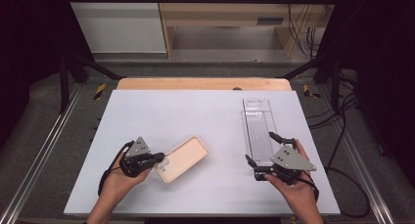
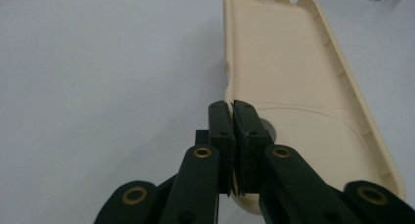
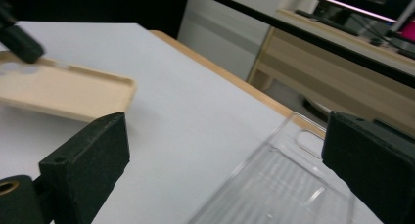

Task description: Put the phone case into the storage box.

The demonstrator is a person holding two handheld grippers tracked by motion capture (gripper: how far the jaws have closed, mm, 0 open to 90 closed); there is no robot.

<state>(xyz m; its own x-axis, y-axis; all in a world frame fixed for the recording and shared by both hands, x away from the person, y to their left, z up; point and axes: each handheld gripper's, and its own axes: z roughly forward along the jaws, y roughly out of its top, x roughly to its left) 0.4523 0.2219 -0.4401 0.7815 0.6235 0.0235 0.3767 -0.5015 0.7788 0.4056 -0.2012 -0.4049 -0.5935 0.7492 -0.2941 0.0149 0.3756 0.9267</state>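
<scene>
Left gripper [image 1: 155, 161] pinches the near edge of the beige phone case [image 1: 182, 158], near-left on the table [image 1: 161, 116]. Right gripper [image 1: 264, 150] hangs wide open at the clear packaging tray [image 1: 258, 131], apparently not touching. Best to steady the tray, then bring the case over level.

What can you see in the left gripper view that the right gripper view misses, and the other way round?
The left gripper view alone shows the left tongs shut on the edge of the cream phone case, and the case's hollow inside with the cutouts along its far end. The right gripper view alone shows the right tongs standing wide open over the clear plastic box, plus the wooden furniture beyond the table. Both show the phone case and the white table.
</scene>
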